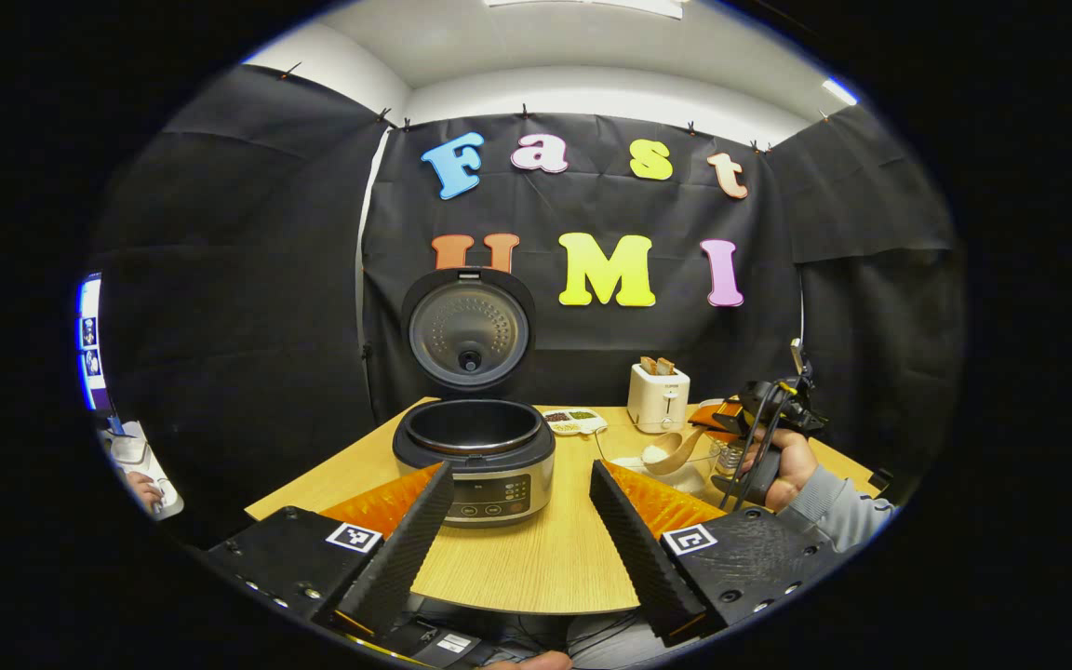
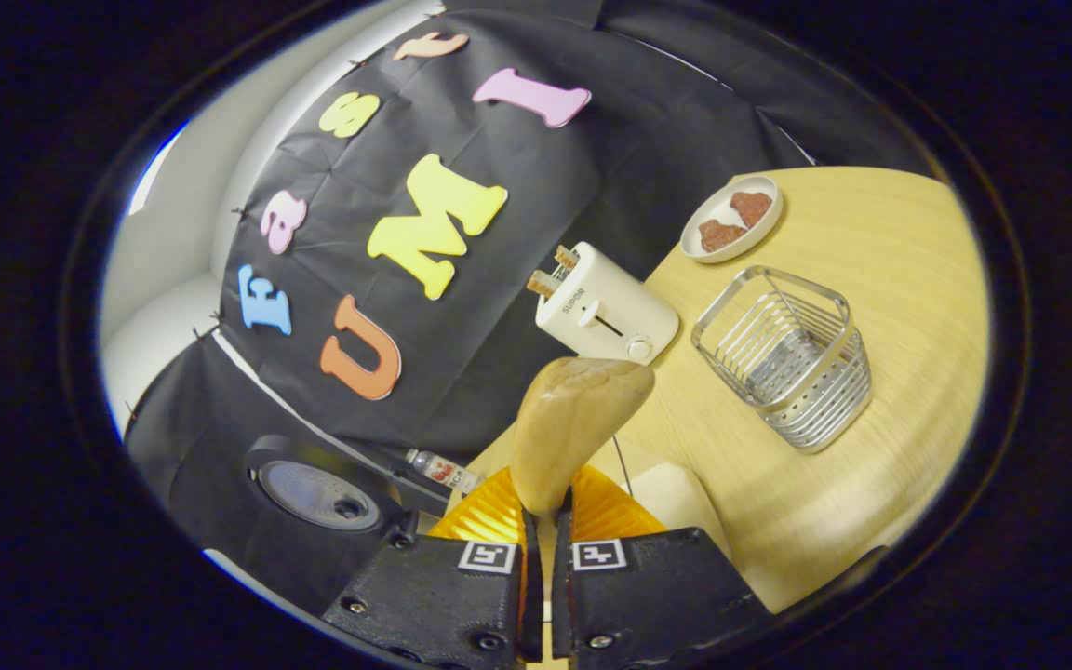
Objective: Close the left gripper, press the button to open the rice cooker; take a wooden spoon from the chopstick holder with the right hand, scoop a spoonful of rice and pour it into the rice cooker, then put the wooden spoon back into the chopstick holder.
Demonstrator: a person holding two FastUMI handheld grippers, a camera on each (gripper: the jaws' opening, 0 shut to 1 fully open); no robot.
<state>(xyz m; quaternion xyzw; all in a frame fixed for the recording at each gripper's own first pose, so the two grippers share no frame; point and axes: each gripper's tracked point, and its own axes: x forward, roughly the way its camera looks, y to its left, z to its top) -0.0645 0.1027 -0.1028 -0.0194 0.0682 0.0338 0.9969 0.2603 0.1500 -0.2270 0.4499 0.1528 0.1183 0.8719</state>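
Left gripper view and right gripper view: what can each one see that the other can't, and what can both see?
The left gripper view alone has the rice cooker's pot, its button panel and a divided snack dish. The right gripper view alone has the wire chopstick holder and a plate of reddish pieces. Both have the toaster, the raised cooker lid, the wooden spoon and the table.

This is a staged recording booth rather than a real kitchen: black cloth (image 1: 247, 279) is clipped up as walls around a single wooden table (image 1: 536, 558) set with kitchen props, namely a rice cooker (image 1: 475, 456), a toaster (image 2: 603, 307) and a wire chopstick holder (image 2: 787, 358).
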